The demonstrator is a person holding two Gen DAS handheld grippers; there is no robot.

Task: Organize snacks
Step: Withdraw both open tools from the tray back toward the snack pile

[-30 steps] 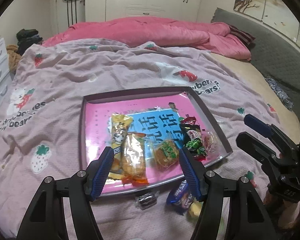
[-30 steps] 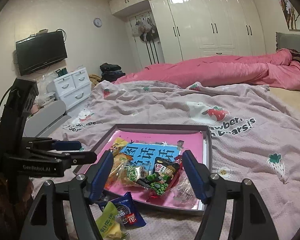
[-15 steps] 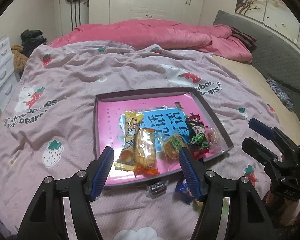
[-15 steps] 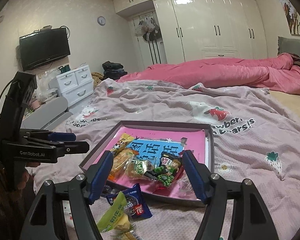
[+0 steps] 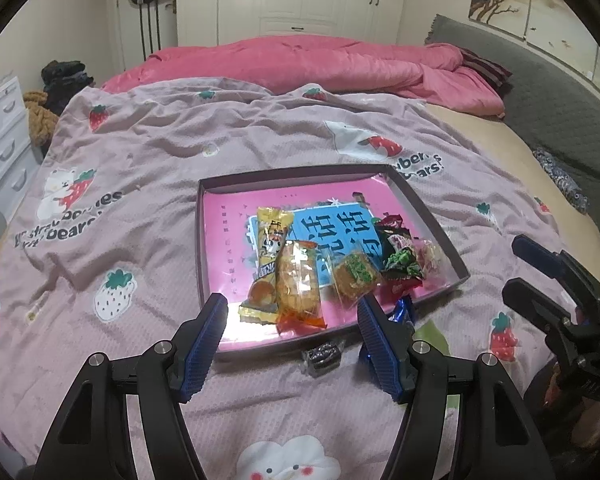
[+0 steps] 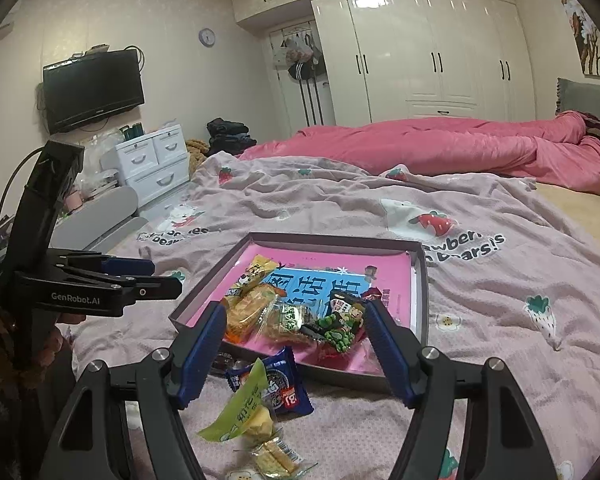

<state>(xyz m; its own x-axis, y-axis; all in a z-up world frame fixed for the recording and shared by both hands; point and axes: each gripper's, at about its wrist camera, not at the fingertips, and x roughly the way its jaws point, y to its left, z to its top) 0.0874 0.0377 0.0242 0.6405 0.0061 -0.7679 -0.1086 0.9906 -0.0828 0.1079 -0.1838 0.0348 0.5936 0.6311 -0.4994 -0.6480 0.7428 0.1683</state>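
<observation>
A shallow dark-rimmed tray (image 5: 300,175) with a pink and blue liner lies on the bed; it also shows in the right wrist view (image 6: 419,292). Several snack packets sit in its near part: a yellow one (image 5: 271,240), an orange one (image 5: 299,280), a green biscuit (image 5: 355,276), a dark green-and-red one (image 5: 400,256). On the blanket in front lie a small dark candy (image 5: 321,355), a blue cookie pack (image 6: 276,384) and a green-wrapped snack (image 6: 244,412). My left gripper (image 5: 292,340) is open and empty before the tray. My right gripper (image 6: 296,348) is open and empty above the loose snacks.
The tray rests on a pink strawberry-print blanket (image 5: 140,152). A rumpled pink duvet (image 5: 320,60) lies behind. A white drawer unit (image 6: 152,160) and wall TV (image 6: 94,86) stand at the left. A grey headboard (image 5: 540,108) runs along the right.
Both grippers have pulled back and up from the tray, which now sits farther off and smaller in view. Both stay open and empty.
</observation>
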